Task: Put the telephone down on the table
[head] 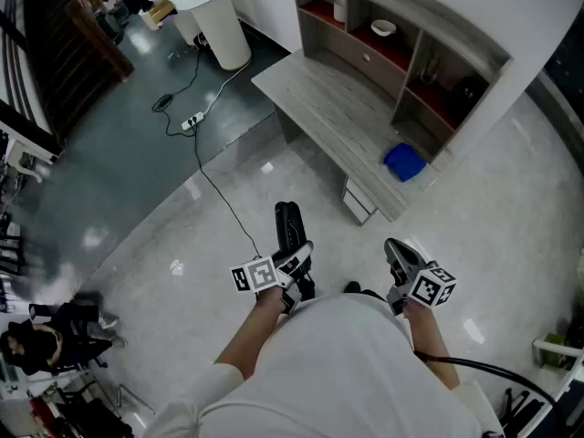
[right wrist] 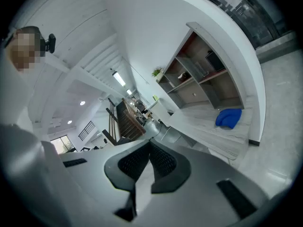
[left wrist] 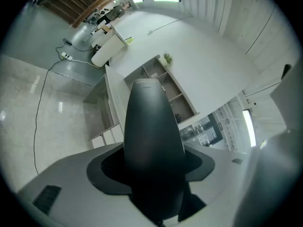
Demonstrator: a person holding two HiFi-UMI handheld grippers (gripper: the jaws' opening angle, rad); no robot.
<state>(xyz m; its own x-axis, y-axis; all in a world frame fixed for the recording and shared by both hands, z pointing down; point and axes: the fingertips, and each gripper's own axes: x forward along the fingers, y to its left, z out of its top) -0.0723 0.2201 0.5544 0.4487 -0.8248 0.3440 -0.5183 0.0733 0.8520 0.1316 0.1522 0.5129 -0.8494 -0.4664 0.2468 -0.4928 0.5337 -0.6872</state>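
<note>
Gripping a smooth, black, tapering telephone handset (left wrist: 152,141), left gripper (head: 294,265) stands wide, jaws clamped on it. Right gripper (right wrist: 149,150) closed, pads meeting, empty. Counter (head: 319,99) well ahead.

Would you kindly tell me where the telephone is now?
In the head view the telephone sits mid-frame, clamped in the left gripper above the floor, short of the table.

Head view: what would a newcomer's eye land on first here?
The black telephone stands out first, clamped in the left gripper and jutting forward low in the view. Beyond it, a bright blue cloth lies on the pale wooden table below the shelves. The right gripper is shut and empty.
</note>
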